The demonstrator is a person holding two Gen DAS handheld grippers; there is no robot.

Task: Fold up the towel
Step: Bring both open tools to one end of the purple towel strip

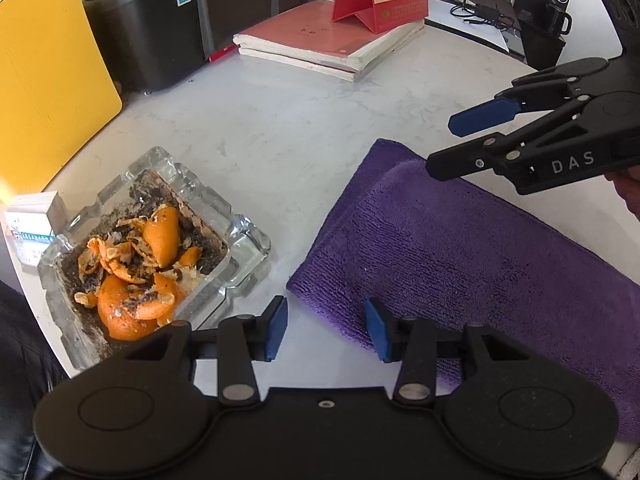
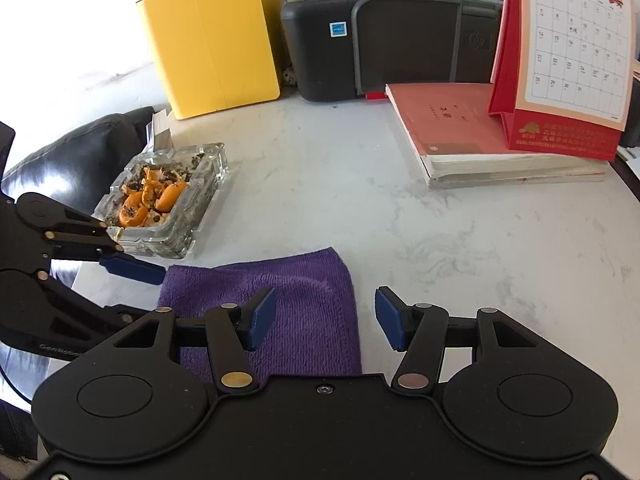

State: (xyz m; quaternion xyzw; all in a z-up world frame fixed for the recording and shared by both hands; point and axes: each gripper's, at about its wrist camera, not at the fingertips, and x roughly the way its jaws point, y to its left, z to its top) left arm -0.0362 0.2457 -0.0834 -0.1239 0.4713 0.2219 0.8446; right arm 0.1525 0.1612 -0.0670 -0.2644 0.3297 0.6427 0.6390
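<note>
A purple towel (image 1: 460, 248) lies folded in layers on the white marble table (image 1: 280, 128). My left gripper (image 1: 327, 328) is open over the towel's near left corner, with its blue pads apart and no cloth pinched between them. My right gripper (image 1: 440, 144) hangs open above the towel's far end, held by a hand at the right edge. In the right wrist view the towel (image 2: 288, 288) lies under my right gripper (image 2: 325, 318), and its right edge runs between the spread pads. My left gripper (image 2: 158, 292) reaches in from the left at the towel's corner.
A glass ashtray (image 1: 244, 240) full of orange peel sits close to the towel's left side. Behind it are a stack of books (image 2: 460, 136) with a red desk calendar (image 2: 568, 60), a black printer (image 2: 380, 40) and a yellow box (image 2: 212, 40). A black seat (image 2: 80, 152) borders the table's left edge.
</note>
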